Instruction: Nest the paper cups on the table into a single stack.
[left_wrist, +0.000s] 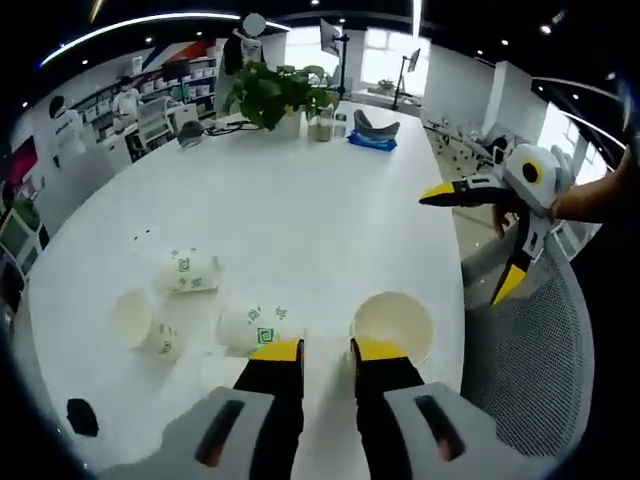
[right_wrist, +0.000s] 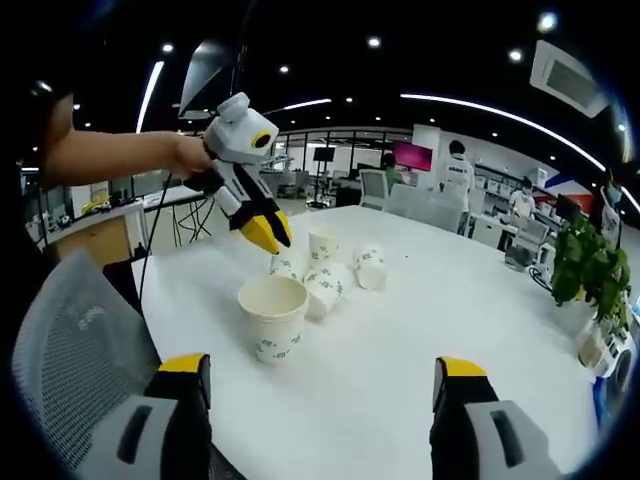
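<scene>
In the left gripper view, the left tool rises from the bottom with its yellow-tipped jaws close together, a narrow gap between them and nothing gripped. Just past the tips, on the white bench, an upright paper cup stands with its mouth open; to its left a cup on its side lies partly hidden behind the left jaw tip. Farther left another tipped cup and a fourth cup lie near each other (their green print is too small to read). The right tool comes in from the right, held in a hand, jaws spread wide above a mesh chair back. A potted plant stands at the far end. In the right gripper view, the right tool has its jaws well apart and empty, cut off at the bottom edge. The left tool hangs over the upright paper cup, its tips seemingly nearly closed. Behind, the remaining cups cluster together, overlapping so their number is hard to tell.
</scene>
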